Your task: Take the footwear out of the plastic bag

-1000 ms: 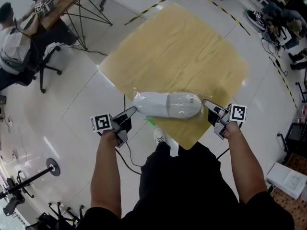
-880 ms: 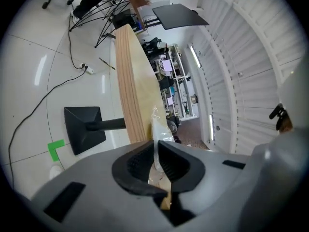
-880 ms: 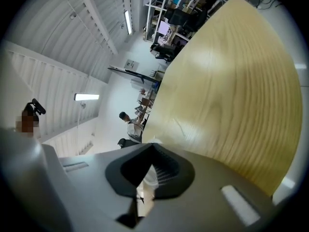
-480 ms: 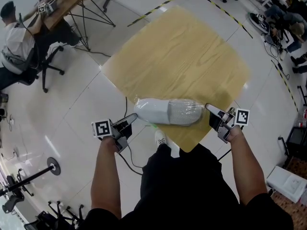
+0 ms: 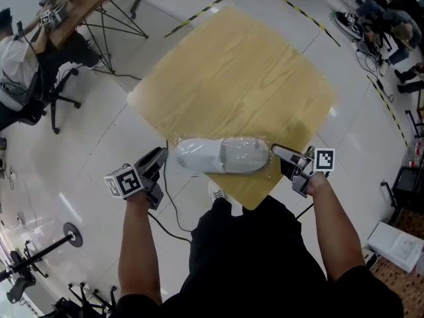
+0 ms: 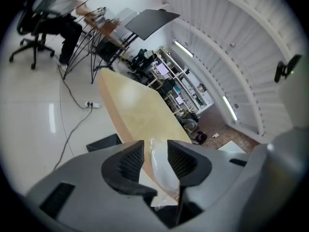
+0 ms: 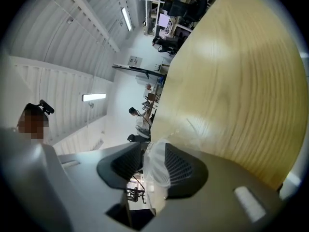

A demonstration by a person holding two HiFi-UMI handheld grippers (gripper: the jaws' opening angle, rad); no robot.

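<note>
A white shoe lies inside a clear plastic bag at the near corner of the yellow wooden table. My left gripper sits just left of the bag's end and apart from it. Its jaws are opening, and the left gripper view shows the bagged shoe through the gap of that gripper. My right gripper is at the bag's right end. Its jaws are opening too: in the right gripper view a fold of bag plastic lies loose in the gripper.
A person sits at a desk at the back left beside an office chair. A black cable runs over the white floor below the table's near corner. Yellow-black tape marks the floor behind the table. A white box stands at the right.
Both grippers have gone from shut on the bag's ends to open. The left gripper has drawn back to the left, off the bag. The bagged shoe stays on the table.
</note>
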